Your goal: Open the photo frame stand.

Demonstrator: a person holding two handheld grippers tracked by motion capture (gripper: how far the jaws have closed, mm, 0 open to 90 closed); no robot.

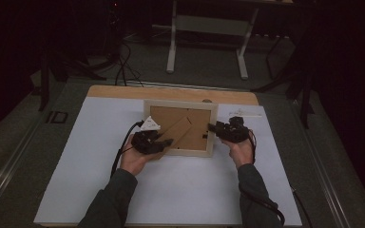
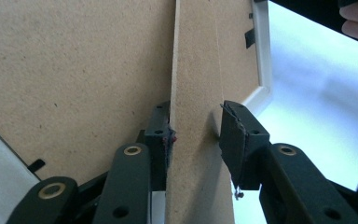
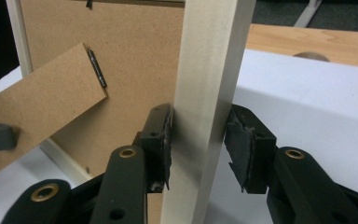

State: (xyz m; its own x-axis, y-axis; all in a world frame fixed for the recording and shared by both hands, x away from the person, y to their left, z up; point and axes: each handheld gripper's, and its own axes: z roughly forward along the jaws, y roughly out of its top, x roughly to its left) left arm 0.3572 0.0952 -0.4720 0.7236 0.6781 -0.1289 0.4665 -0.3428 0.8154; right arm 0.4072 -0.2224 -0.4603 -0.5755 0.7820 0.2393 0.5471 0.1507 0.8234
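A pale wooden picture frame with a brown fibreboard back (image 1: pixel 179 127) lies face down on the white sheet that covers the wooden table (image 1: pixel 180 190), toward the far middle of that sheet. From the frame's back a long brown fibreboard stand leg (image 1: pixel 177 133) angles out toward the frame's near left corner, hinged by a small dark metal strip (image 3: pixel 97 69) near the middle of the back panel. The left gripper (image 1: pixel 167 142), held in the person's left hand (image 1: pixel 134 159), comes in at the frame's near left corner; in the left gripper view its jaws straddle the stand leg (image 2: pixel 196 116), the left pad pressed against the leg's edge and the right pad standing slightly off the other side, so the jaws are narrowly parted around the leg and not fully clamped. The right gripper (image 1: pixel 211 127), held in the person's right hand (image 1: pixel 241 151), sits at the frame's right side; in the right gripper view its jaws bracket the frame's pale right rail (image 3: pixel 205 93), the left pad touching the rail's inner face and the right pad just beside the outer face, with a thin gap showing there. Small black retaining tabs (image 2: pixel 249 38) sit along the inside of the frame's rim. A grey three-cornered plate (image 1: pixel 150 125) tops the left gripper, just over the frame's left rail.
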